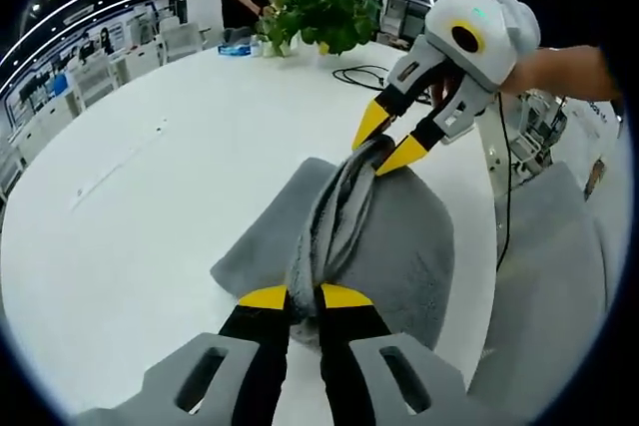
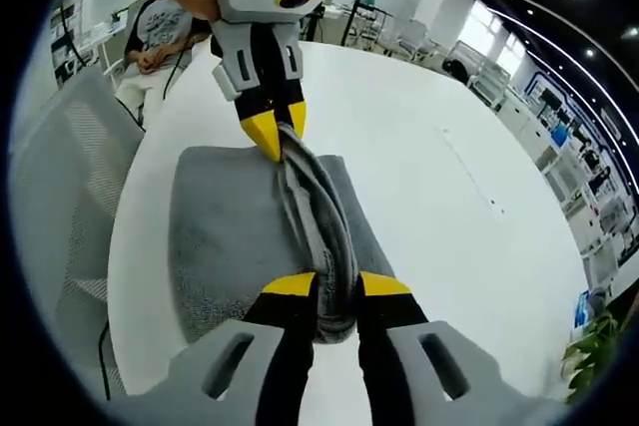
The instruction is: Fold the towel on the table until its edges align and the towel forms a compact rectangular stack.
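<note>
A grey towel [image 1: 399, 246] lies on the white table [image 1: 140, 207], with a raised ridge of bunched cloth running along its middle. My left gripper [image 1: 304, 297] is shut on the near end of that ridge. At the far end the right gripper [image 1: 387, 141] pinches the ridge's other end. In the right gripper view the same towel [image 2: 225, 236] spreads to the left, my right gripper [image 2: 336, 284] is shut on the bunched fold, and the left gripper [image 2: 275, 132] grips the far end, held by a hand.
A leafy green plant [image 1: 324, 15] and a black cable [image 1: 364, 75] sit at the table's far side, where people stand. A grey chair [image 1: 554, 286] is against the table edge by the towel. A seated person [image 2: 160, 27] is beyond the table.
</note>
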### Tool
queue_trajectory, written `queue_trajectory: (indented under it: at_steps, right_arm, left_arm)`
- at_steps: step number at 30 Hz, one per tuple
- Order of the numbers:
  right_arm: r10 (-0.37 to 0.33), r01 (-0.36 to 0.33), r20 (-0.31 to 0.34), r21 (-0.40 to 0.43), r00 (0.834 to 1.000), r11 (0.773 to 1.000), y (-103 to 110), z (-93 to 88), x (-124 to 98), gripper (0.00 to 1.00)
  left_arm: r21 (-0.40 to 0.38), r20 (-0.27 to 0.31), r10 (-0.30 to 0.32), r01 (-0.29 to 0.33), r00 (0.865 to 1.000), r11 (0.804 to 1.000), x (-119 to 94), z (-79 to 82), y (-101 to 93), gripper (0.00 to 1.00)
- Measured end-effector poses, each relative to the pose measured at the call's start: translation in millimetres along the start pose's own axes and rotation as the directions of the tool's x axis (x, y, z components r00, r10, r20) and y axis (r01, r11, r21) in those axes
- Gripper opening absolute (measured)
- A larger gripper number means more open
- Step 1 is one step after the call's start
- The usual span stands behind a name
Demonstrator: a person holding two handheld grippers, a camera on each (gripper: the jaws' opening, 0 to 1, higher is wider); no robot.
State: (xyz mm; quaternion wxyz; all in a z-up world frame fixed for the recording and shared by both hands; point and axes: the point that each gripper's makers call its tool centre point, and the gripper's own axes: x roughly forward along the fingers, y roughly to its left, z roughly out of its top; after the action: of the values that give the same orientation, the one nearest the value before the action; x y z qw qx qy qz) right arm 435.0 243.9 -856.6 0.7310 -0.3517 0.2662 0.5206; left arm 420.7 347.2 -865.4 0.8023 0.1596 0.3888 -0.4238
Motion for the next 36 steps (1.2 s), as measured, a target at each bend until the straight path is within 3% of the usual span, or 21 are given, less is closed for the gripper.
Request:
queue_trajectory:
  at_steps: [9, 21, 31, 36]
  right_arm:
    - [0.014, -0.014, -0.020, 0.010, 1.000, 1.000, -5, -12.2, 17, 0.16]
    - [-0.021, 0.022, -0.011, 0.023, 1.000, 0.999, -14, -11.2, 18, 0.20]
    - [-0.079, 0.079, 0.016, -0.004, 0.997, 0.997, -25, -4.6, 2, 0.11]
    - [-0.088, 0.086, 0.031, 0.055, 0.996, 0.995, -21, -3.4, -8, 0.00]
  left_arm:
    - [0.057, -0.010, 0.035, -0.035, 0.999, 0.998, 12, -3.3, 10.5, 0.14]
    - [0.082, 0.009, 0.080, -0.081, 0.997, 0.993, 11, -1.7, 20.8, 0.19]
    - [0.111, 0.064, 0.120, -0.127, 0.991, 0.986, -1, 10.9, 26.9, 0.20]
    - [0.124, 0.096, 0.117, -0.128, 0.988, 0.984, -6, 17.7, 22.6, 0.19]
